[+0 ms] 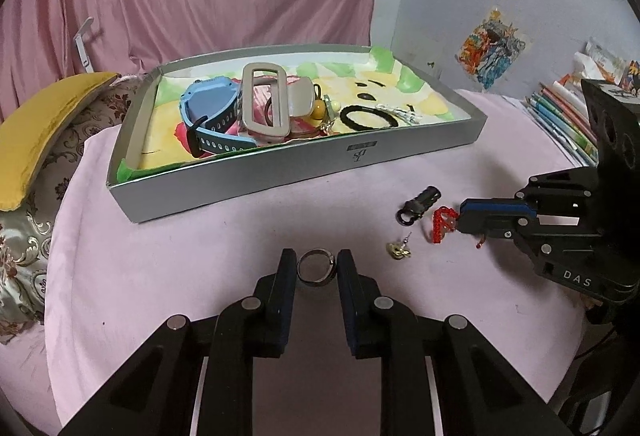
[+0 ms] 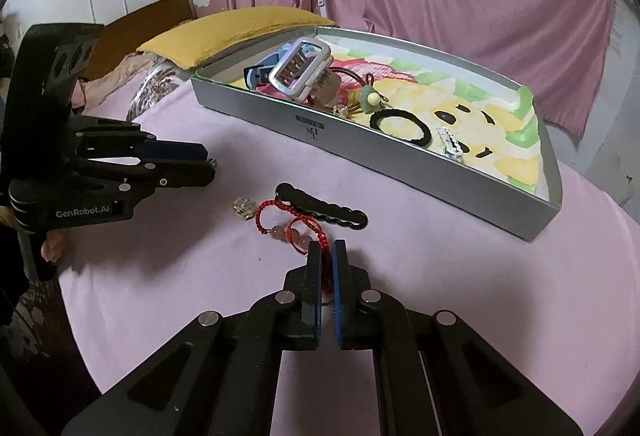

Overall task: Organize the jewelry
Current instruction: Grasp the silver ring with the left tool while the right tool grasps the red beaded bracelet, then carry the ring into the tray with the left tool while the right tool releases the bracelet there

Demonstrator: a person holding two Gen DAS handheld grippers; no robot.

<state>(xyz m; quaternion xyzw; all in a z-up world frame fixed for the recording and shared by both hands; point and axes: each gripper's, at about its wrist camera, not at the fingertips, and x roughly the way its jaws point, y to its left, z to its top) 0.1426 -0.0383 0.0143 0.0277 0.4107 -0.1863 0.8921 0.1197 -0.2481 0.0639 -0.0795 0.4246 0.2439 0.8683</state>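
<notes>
Pink curtain behind, pink cloth [image 1: 168, 256] over the work surface, yellow cushion [image 1: 44, 124] off to one side.

Grey tray [image 1: 280, 176] sits toward the back of the cloth, lined with a cartoon print. Inside it: blue watch [image 1: 208, 116], beige hair claw [image 1: 264, 104], black hair tie [image 2: 400, 127], silver clip [image 2: 450, 145]. Smaller charms under the claw are too tangled to sort out.

Loose on the cloth in front of the tray: black clip [image 2: 324, 214], gold earring [image 1: 399, 250], ring [image 1: 316, 270], red bracelet [image 2: 286, 226]. The bracelet's tassel end is hidden between the pads.

Clear cloth on the near side of the tray; its front wall stands between the loose pieces and the lining.

Left gripper [image 1: 317, 268]: jaws narrowed onto the ring, pads pressing either side of it. Right gripper [image 2: 326, 250]: jaws almost together, pinching the bracelet's red cord. No earlier view to compare.
</notes>
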